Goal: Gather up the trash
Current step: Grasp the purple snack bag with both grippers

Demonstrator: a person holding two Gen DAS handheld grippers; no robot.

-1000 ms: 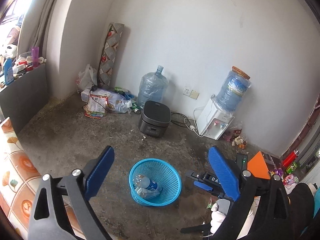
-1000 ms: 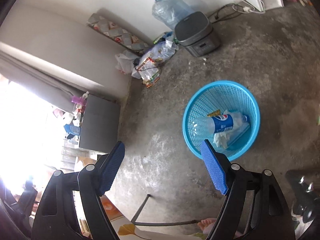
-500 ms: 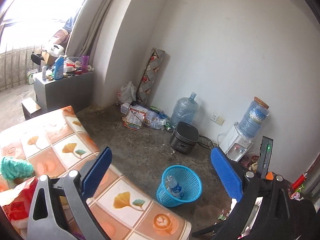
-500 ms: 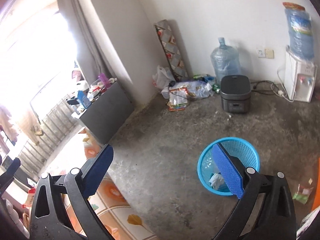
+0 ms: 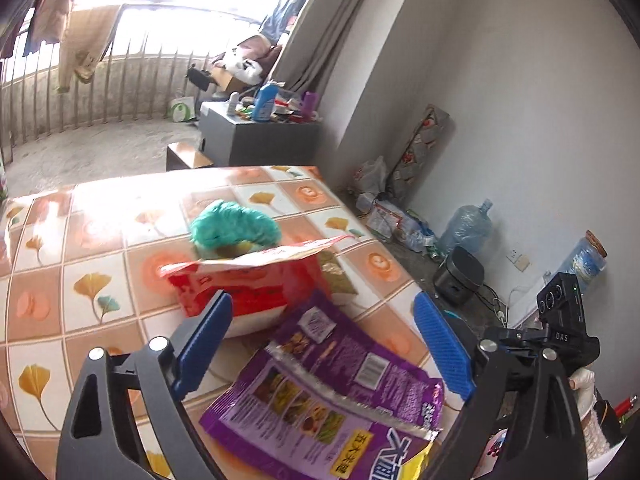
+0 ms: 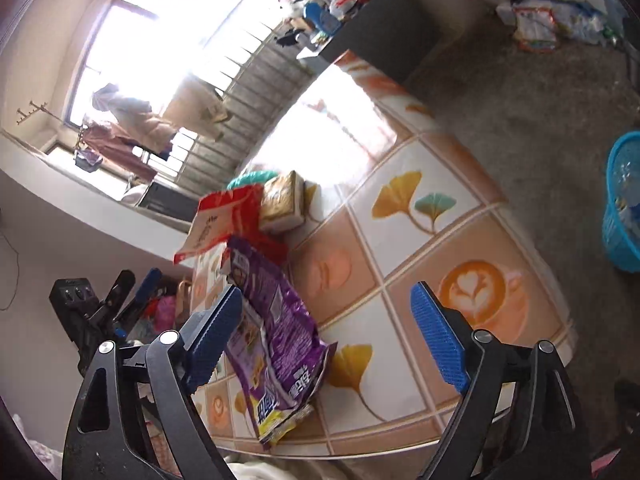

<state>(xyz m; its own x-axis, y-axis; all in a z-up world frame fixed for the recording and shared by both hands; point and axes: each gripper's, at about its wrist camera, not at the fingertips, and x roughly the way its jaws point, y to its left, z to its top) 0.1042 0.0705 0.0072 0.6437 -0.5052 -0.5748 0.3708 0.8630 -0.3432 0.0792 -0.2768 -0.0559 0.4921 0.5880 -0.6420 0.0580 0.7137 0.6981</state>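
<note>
Both grippers, left (image 5: 320,344) and right (image 6: 326,336), hold fingers spread, empty. The purple packet (image 5: 332,396), beside the red bag (image 5: 248,280), looks light, crinkly, slippery; pinch its edge.

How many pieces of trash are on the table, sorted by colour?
Purple snack bag: 1
Red snack bag: 1
Teal crumpled bag: 1
Gold-brown packet: 1
Total: 4 on the table. Both tongs hang open above them, holding nothing.
</note>
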